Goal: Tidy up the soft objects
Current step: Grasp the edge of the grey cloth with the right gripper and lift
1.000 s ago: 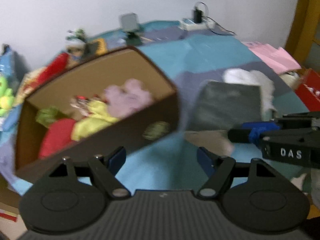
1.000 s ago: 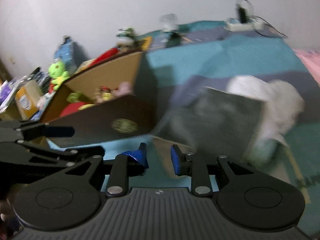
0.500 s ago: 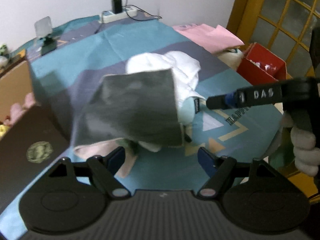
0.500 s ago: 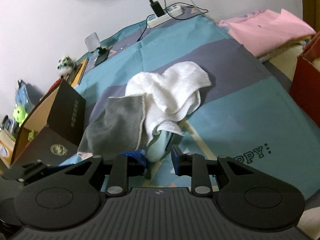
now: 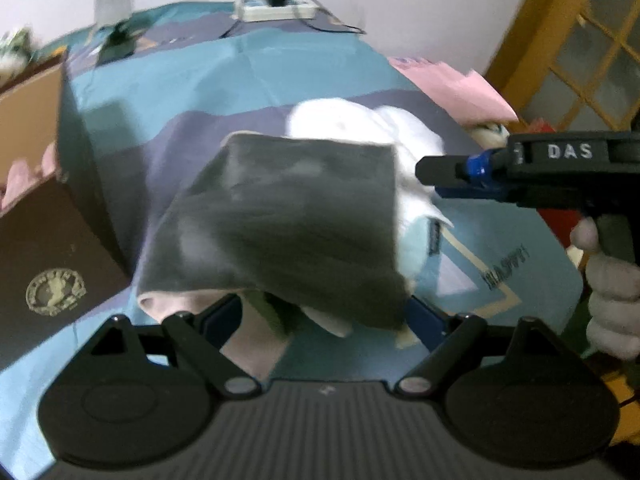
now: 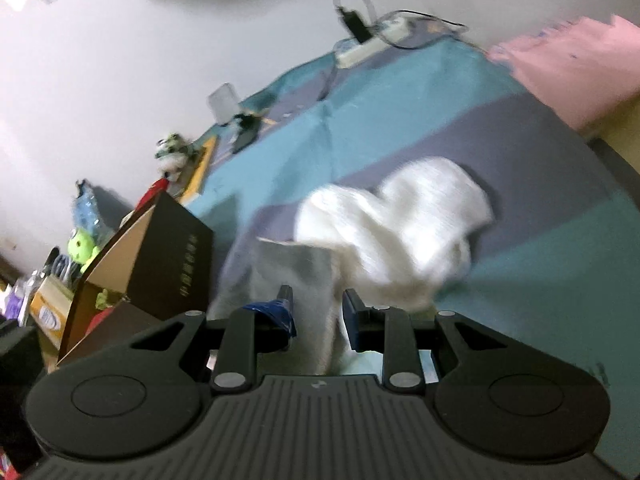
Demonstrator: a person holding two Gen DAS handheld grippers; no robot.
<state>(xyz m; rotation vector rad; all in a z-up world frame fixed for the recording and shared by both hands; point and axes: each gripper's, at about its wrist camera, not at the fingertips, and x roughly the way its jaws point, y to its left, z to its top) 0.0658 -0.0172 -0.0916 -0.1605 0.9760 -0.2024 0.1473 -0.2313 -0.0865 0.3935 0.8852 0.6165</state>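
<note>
A grey cloth (image 5: pixel 288 224) lies on a pile of soft items on the bed, with a white fluffy towel (image 5: pixel 360 132) behind it and a pale pink cloth (image 5: pixel 248 332) under its near edge. My left gripper (image 5: pixel 320 316) is open, its fingers on either side of the pile's near edge. My right gripper (image 6: pixel 316 312) is open over the grey cloth (image 6: pixel 296 276), with the white towel (image 6: pixel 400 232) just beyond it. It also shows in the left wrist view (image 5: pixel 452 176), to the right of the pile. A brown cardboard box (image 6: pixel 152 248) with soft toys stands to the left.
The bedsheet (image 5: pixel 224 80) is teal and purple. A power strip (image 5: pixel 276 10) with cables lies at the far edge. Pink folded cloth (image 5: pixel 452 84) lies far right. The box wall (image 5: pixel 44 240) is close on the left. Toys (image 6: pixel 84 244) stand beyond the box.
Both grippers have moved closer to the pile. The left gripper's fingers now flank its near edge. The right gripper has come over the grey cloth.
</note>
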